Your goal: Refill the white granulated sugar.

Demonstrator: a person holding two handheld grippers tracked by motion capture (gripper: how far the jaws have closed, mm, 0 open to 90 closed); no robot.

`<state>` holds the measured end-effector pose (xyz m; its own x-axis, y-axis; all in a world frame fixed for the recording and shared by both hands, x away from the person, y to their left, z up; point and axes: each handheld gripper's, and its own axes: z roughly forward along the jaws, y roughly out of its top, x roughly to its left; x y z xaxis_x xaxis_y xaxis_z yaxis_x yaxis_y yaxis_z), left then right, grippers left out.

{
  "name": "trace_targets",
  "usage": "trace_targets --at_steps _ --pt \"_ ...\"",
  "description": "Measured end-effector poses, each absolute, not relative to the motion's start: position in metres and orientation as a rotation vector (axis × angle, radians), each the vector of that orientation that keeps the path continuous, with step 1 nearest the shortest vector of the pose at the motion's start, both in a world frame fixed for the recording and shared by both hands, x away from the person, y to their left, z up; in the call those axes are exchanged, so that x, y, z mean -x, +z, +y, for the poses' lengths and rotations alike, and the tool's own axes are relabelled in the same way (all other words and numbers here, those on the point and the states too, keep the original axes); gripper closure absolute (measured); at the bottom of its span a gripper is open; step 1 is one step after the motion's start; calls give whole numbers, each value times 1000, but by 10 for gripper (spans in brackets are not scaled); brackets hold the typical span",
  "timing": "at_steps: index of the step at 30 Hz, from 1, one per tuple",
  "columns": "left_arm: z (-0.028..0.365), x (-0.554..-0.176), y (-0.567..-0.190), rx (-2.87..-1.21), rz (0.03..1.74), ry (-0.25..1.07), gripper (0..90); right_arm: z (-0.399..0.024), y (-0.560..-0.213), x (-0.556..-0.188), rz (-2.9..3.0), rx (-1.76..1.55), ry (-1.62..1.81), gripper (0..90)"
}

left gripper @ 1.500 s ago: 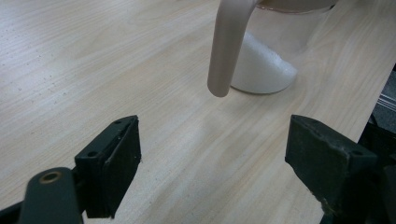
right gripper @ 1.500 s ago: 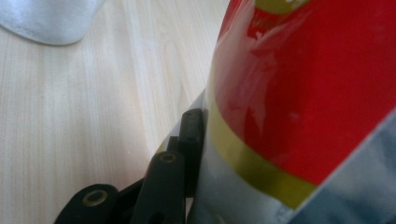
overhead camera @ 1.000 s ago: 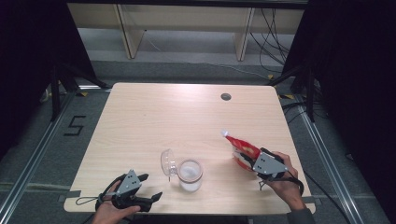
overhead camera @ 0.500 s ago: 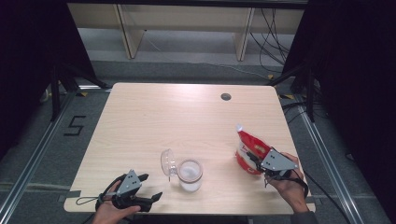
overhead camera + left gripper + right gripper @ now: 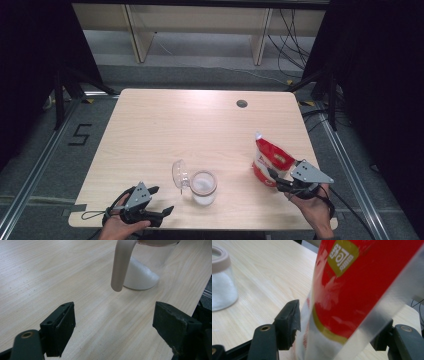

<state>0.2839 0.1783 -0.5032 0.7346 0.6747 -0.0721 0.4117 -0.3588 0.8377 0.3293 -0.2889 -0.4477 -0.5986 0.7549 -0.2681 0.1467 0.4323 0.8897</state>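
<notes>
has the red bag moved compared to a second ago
Yes. The red bag has swung from lying tilted to standing upright on the table, still right of the jar. The right gripper has just been opening around it.

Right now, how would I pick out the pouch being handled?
Start at the light wooden table and go to its right near corner. There a red and white pouch stands upright between the jaws of the right claw, open top up. The only neighbour, a clear glass jar, holds white powder.
</notes>
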Motion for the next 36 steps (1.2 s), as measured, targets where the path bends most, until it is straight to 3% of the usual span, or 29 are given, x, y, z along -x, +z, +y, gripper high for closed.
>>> trace_targets --at_steps 17,36 --pt "179 -285 -503 -2025 816 368 179 -291 -447 -299 2001 -912 1130 289" --pt "175 -286 -502 -2012 802 371 180 -294 -457 -276 2008 -1014 1061 286"
